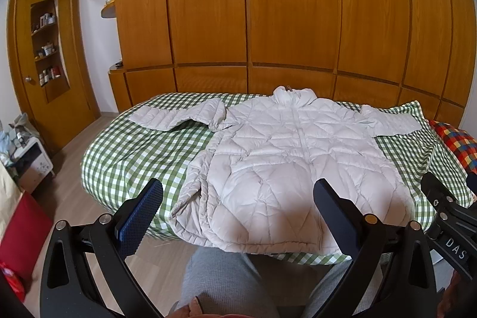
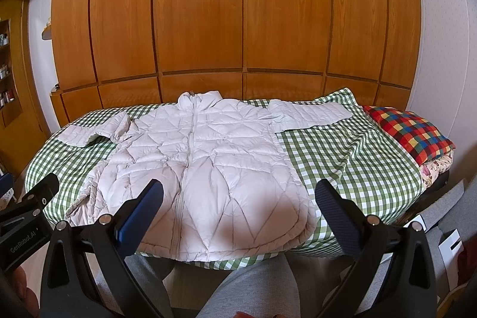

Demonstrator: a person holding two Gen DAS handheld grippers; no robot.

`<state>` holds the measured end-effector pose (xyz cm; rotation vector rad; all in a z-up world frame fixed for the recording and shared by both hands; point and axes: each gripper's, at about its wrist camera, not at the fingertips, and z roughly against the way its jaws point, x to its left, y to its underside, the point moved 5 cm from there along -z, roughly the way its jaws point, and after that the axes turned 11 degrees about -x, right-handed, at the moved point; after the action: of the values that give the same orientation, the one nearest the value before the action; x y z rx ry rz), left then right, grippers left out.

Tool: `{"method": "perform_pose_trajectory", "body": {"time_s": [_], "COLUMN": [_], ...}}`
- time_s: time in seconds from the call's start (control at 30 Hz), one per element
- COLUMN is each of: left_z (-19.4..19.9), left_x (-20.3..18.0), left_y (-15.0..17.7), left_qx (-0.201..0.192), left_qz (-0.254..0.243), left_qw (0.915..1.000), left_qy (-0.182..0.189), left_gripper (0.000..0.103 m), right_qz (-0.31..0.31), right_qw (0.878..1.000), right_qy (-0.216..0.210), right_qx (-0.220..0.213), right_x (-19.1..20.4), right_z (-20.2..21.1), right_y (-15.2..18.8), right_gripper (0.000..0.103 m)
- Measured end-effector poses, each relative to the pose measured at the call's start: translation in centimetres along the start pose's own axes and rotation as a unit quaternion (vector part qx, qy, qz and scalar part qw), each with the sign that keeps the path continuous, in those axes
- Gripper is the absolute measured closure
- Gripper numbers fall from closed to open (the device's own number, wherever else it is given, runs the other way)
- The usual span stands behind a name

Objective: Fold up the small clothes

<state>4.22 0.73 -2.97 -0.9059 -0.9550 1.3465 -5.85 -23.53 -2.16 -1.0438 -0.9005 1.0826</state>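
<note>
Jacket (image 1: 286,166): spread flat on bed (image 1: 125,157), ready for folding.
Left gripper (image 1: 238,207): released, empty.
Right gripper (image 2: 238,207): released, empty.

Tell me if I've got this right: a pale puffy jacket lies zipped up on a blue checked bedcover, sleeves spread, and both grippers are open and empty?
Nearly. The bedcover is green and white checked, not blue, as both wrist views show. The jacket does lie zipped with sleeves spread, and the left gripper and right gripper are open and empty.
</note>
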Motion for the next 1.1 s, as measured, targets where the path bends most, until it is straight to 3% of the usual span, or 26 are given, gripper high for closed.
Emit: {"method": "perform_pose_trajectory", "body": {"time_s": [0.23, 0.33, 0.4, 0.53, 0.67, 0.73, 0.87, 0.97, 1.1], "left_z": [-0.7, -1.7, -2.8, -5.0, -7.6, -8.7, -11.0, -13.0, -16.1], "left_x": [0.2, 0.4, 0.8, 2.3, 4.1, 4.2, 3.7, 3.3, 2.9], "left_y": [0.2, 0.4, 0.8, 2.1, 4.2, 5.1, 6.0, 6.1, 5.5], "left_qx": [0.002, 0.011, 0.024, 0.045, 0.071, 0.084, 0.072, 0.069, 0.065], "left_qz": [-0.001, 0.006, 0.027, 0.118, 0.211, 0.206, 0.136, 0.086, 0.072], "left_qw": [1.0, 0.9999, 0.9989, 0.9864, 0.9692, 0.97, 0.9854, 0.9915, 0.9928], "left_qy": [-0.002, 0.006, 0.031, 0.105, 0.106, 0.097, 0.073, 0.069, 0.07], "left_gripper": [0.003, 0.003, 0.003, 0.003, 0.003, 0.003, 0.003, 0.003, 0.003], "right_qz": [-0.015, -0.027, -0.052, -0.065, -0.077, -0.096, -0.139, -0.162, -0.195], "right_qw": [1.0, 0.997, 0.993, 0.992, 0.992, 0.99, 0.981, 0.976, 0.969], "right_qy": [-0.01, -0.065, -0.102, -0.105, -0.081, -0.074, -0.081, -0.088, -0.078], "right_qx": [-0.009, -0.02, -0.011, 0.036, 0.062, 0.073, 0.112, 0.115, 0.13], "right_x": [-0.8, -1.4, -2.3, -4.4, -7.3, -8.8, -11.2, -13.1, -16.7], "right_z": [-0.9, -2.2, -3.6, -6.8, -9.4, -10.9, -14.0, -16.9, -21.8], "right_y": [-0.1, -0.2, 0.2, 2.2, 4.4, 5.4, 7.2, 7.3, 6.6], "right_gripper": [0.002, 0.002, 0.002, 0.002, 0.002, 0.002, 0.002, 0.003, 0.02]}}
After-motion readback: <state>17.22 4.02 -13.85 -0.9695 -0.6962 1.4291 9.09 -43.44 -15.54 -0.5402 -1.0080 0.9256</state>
